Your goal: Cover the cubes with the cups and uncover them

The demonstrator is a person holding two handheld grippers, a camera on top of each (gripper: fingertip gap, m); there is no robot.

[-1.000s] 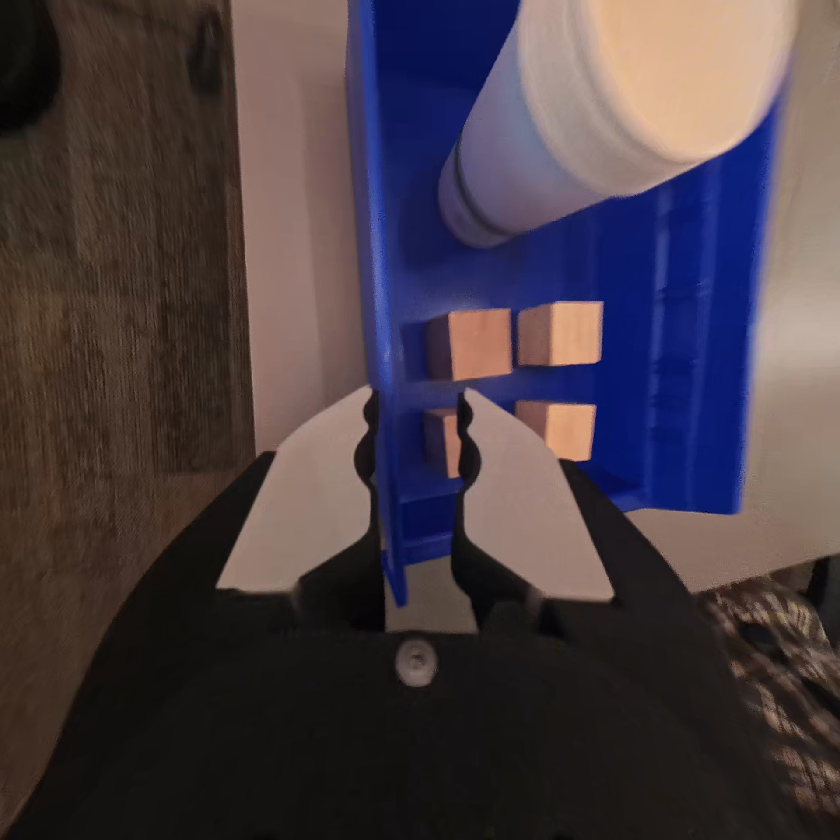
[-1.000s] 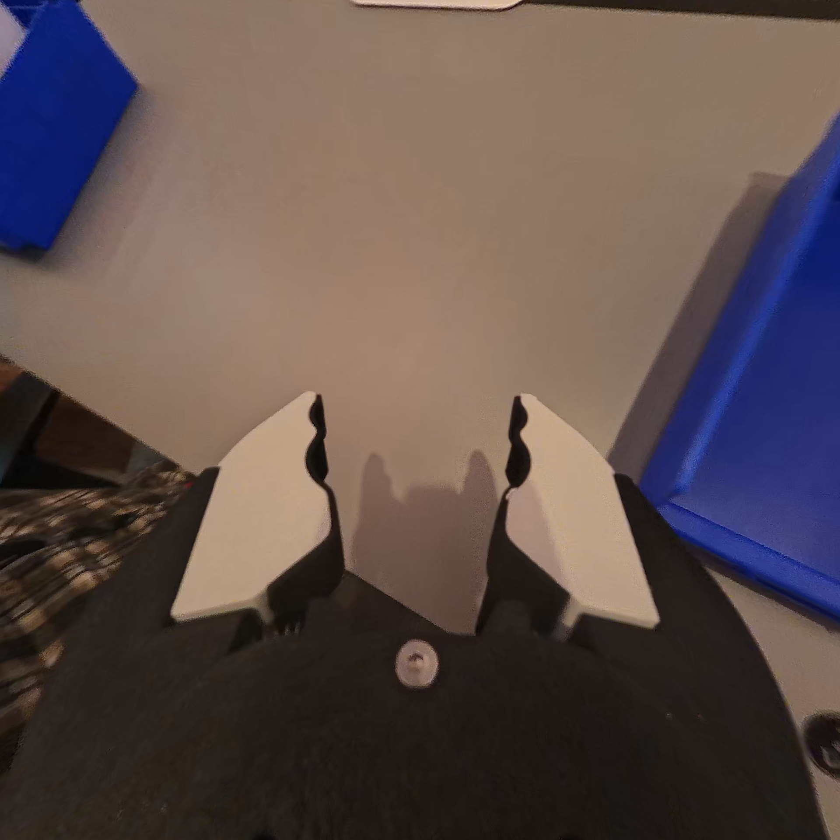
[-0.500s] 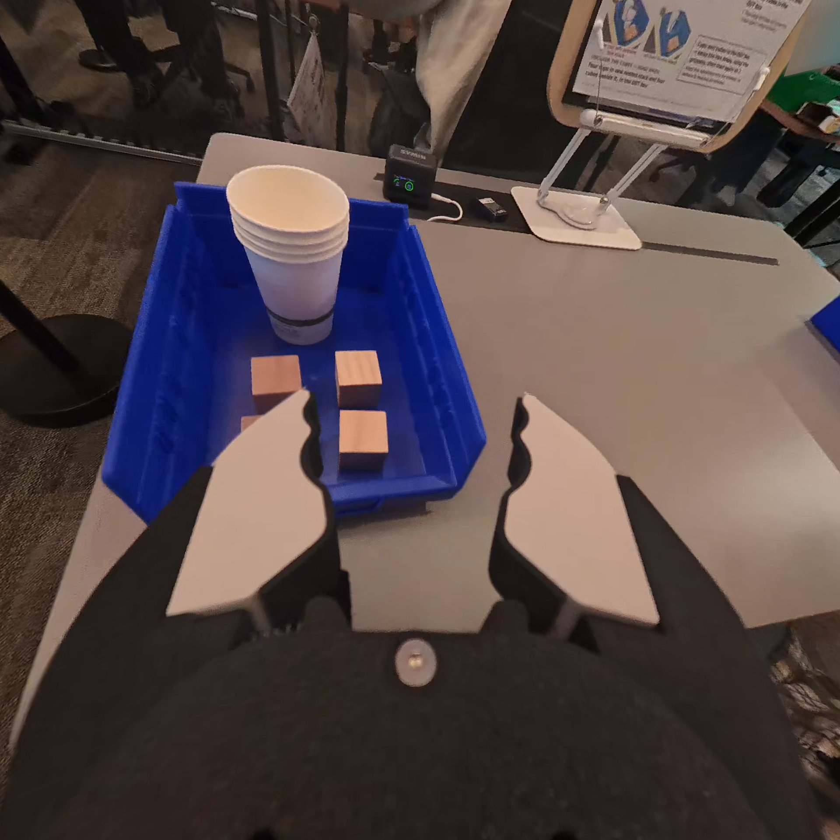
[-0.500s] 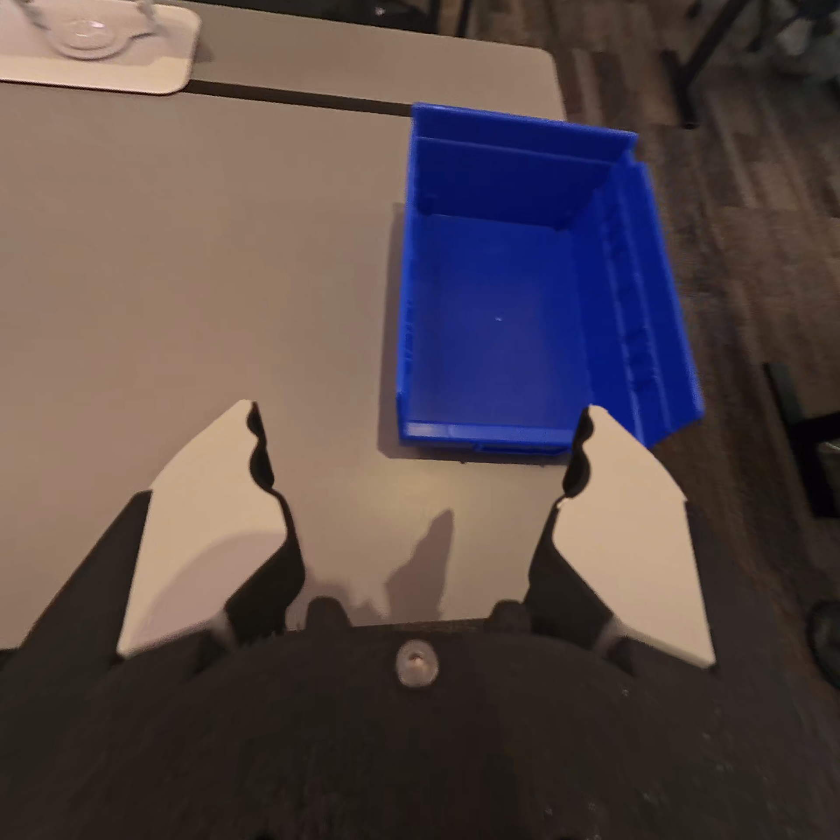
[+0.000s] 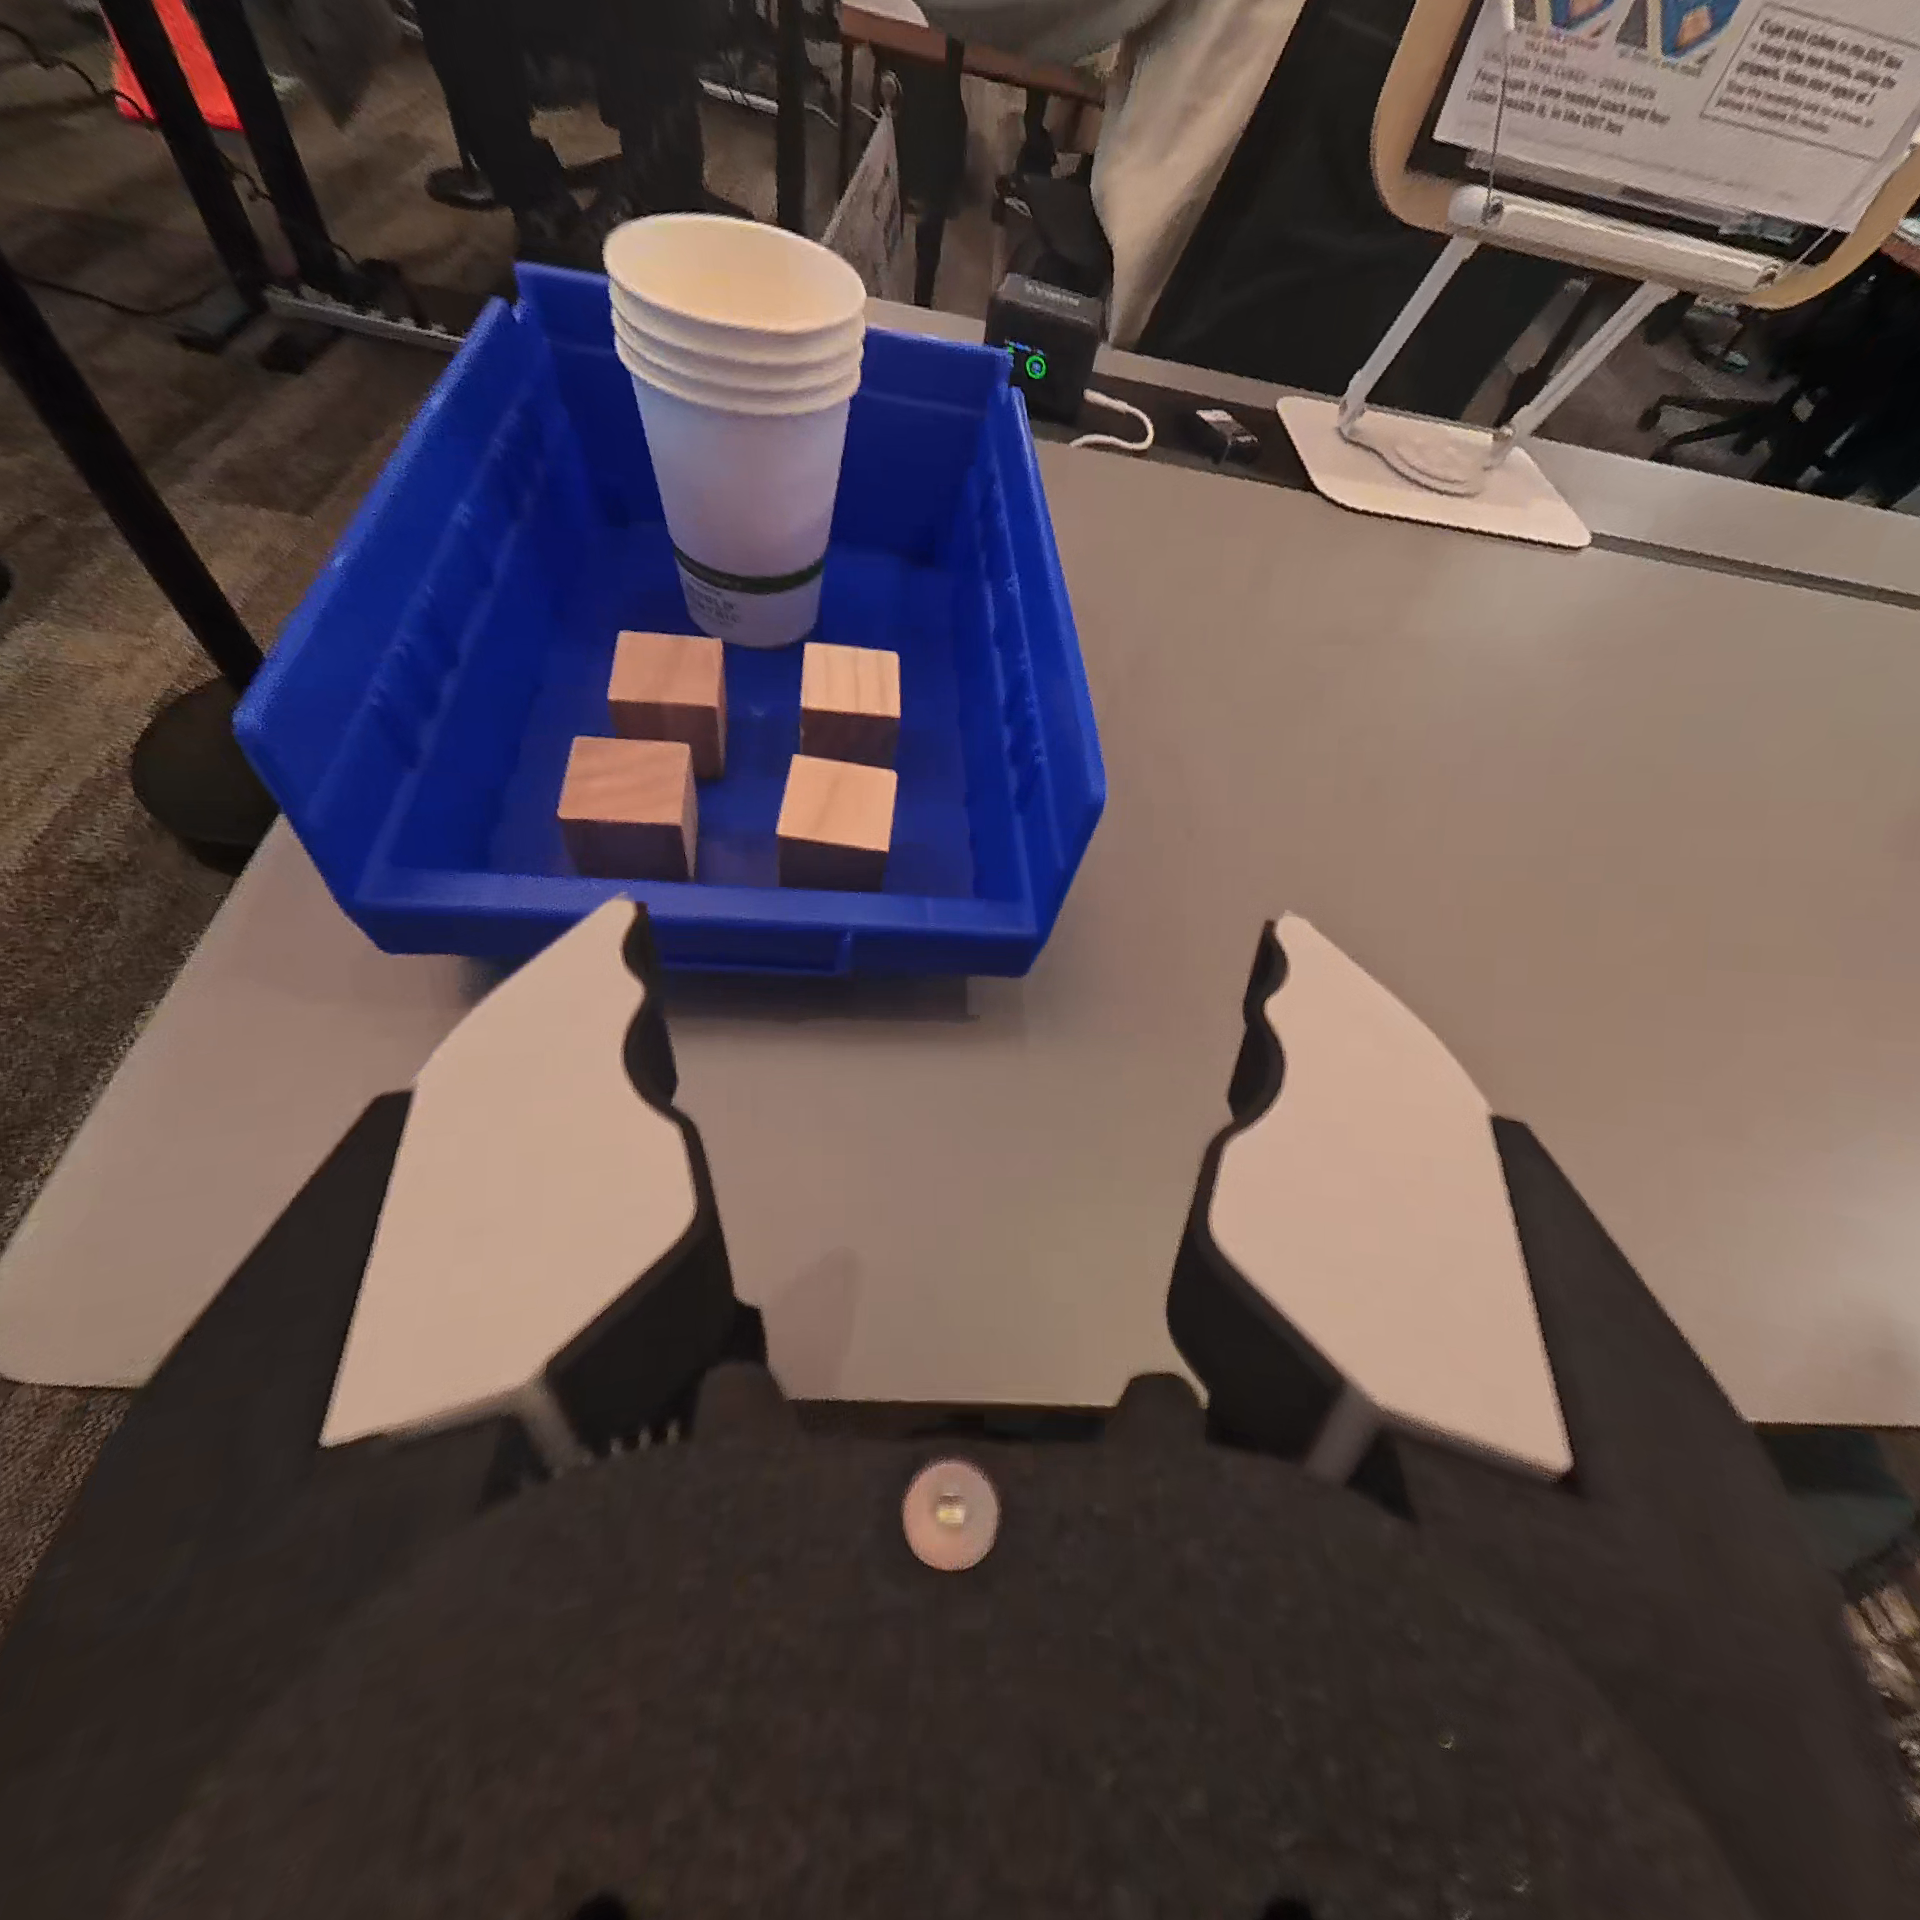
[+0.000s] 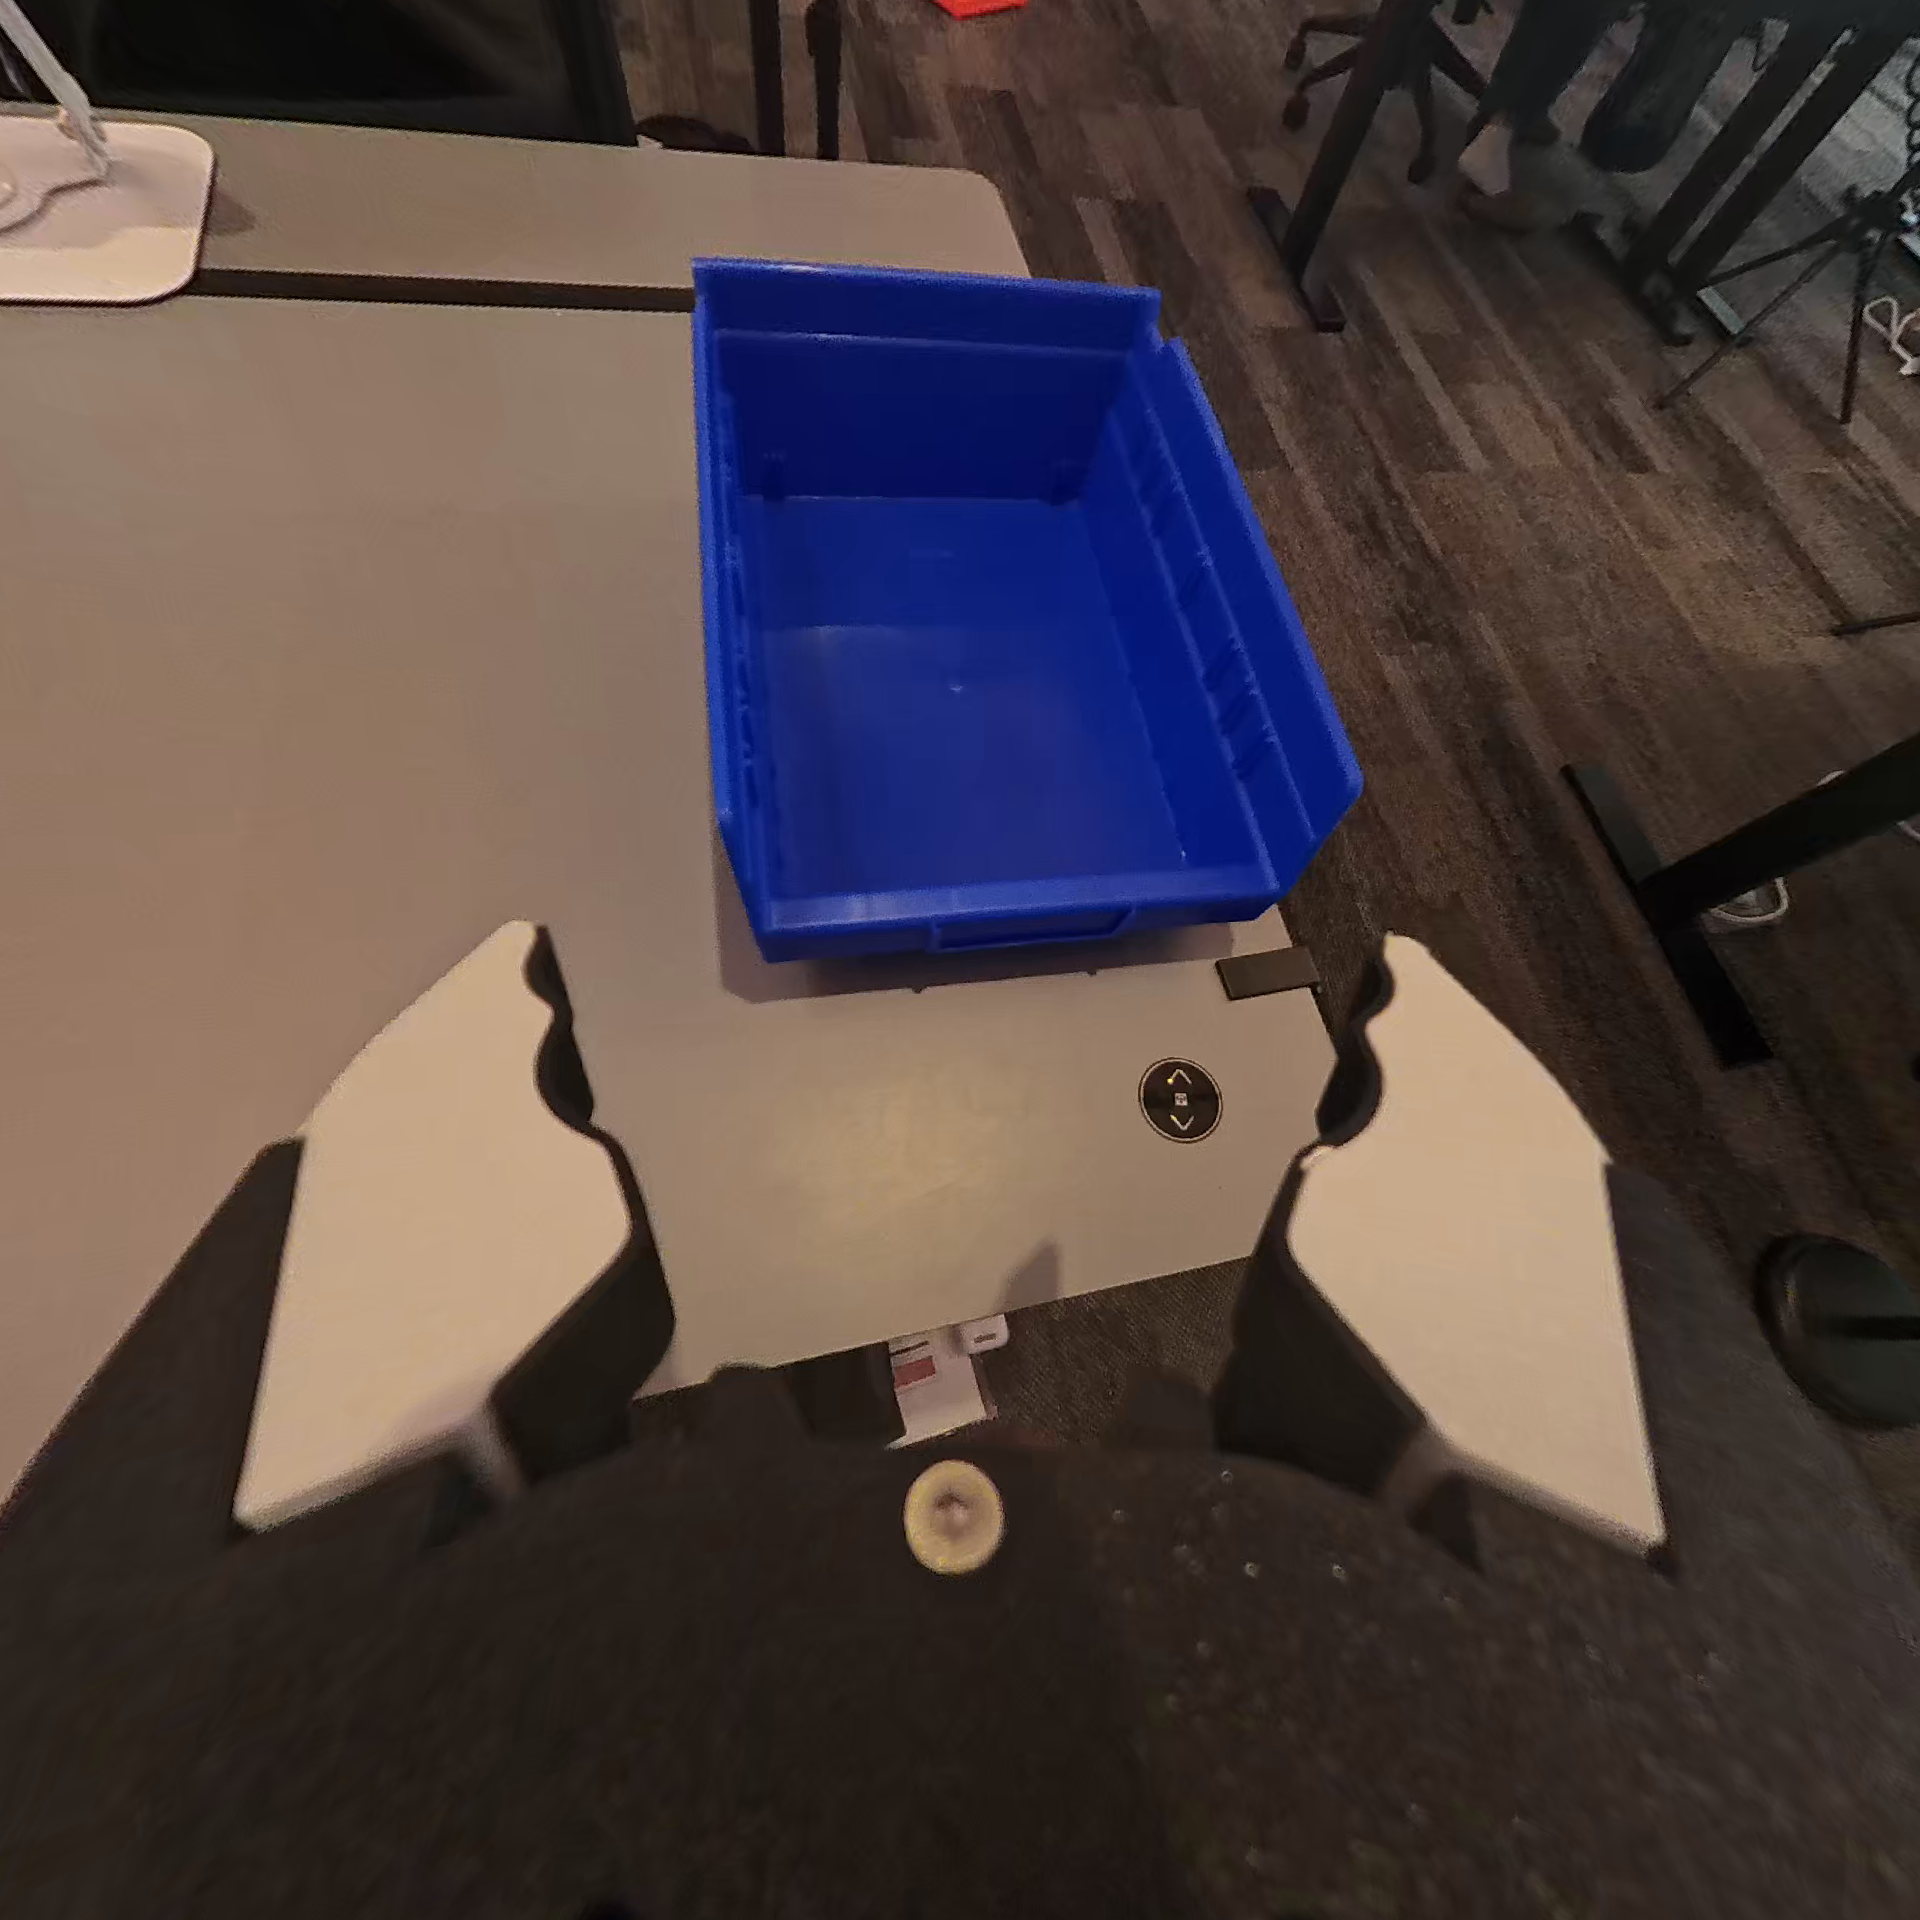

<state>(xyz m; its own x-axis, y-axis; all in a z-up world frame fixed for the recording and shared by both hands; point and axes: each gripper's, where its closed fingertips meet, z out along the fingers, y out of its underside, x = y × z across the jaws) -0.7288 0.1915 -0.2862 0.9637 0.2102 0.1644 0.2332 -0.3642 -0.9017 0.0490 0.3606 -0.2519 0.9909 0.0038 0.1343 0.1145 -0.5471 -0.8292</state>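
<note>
- Backing off: our left gripper [image 5: 951, 1003], jaws apart and no longer astride the bin [image 5: 665, 925] wall, faces cups [image 5: 740, 416] and cubes [image 5: 727, 764] (uncovered).
- Right gripper [image 6: 961, 1013] spread wider, holding nothing; covering not begun.

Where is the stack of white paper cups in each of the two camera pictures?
Left wrist view: stack of cups stands upright at the back of the blue bin, behind four wooden cubes.
Right wrist view: not in it; this blue bin holds nothing.
Shared landmark: the white stand base on the grey table.
</note>
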